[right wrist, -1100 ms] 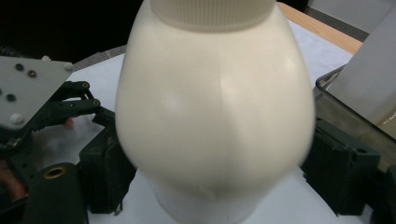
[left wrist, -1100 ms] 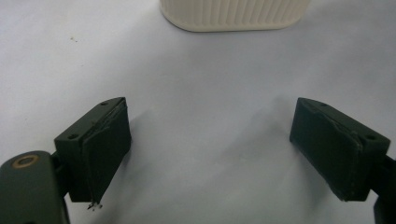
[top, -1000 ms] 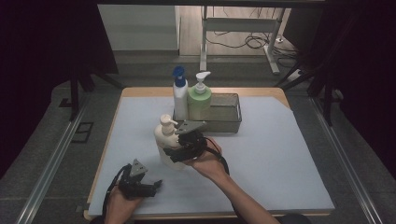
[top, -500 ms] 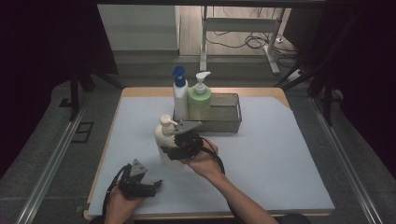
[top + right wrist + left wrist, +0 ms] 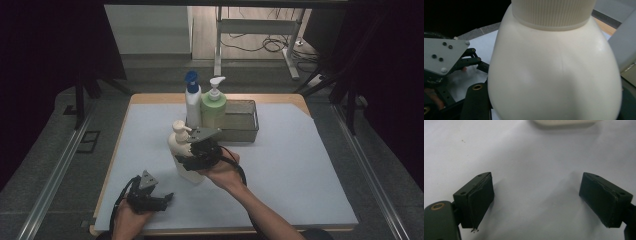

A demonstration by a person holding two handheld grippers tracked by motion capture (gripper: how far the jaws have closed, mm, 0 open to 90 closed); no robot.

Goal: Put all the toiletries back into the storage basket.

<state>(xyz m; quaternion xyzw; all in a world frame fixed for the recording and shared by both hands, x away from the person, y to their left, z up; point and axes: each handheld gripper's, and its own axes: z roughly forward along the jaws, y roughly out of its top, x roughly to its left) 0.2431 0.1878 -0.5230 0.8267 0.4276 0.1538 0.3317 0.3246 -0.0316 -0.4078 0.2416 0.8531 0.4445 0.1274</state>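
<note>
Right gripper [image 5: 192, 156] fingers still clamped on cream pump bottle [image 5: 184, 152], barely shifted, left gripper [image 5: 159, 200] fingers wide, unmoved

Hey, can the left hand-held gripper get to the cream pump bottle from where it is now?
Probably yes. The left hand-held gripper rests open on bare mat, with the cream pump bottle just ahead and nothing between them. The right hand-held gripper is already at the bottle's far side.

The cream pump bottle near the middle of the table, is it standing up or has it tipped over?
Upright. In the high view the cream pump bottle has its pump head on top and its base at the white mat, with the right gripper around its body.
</note>
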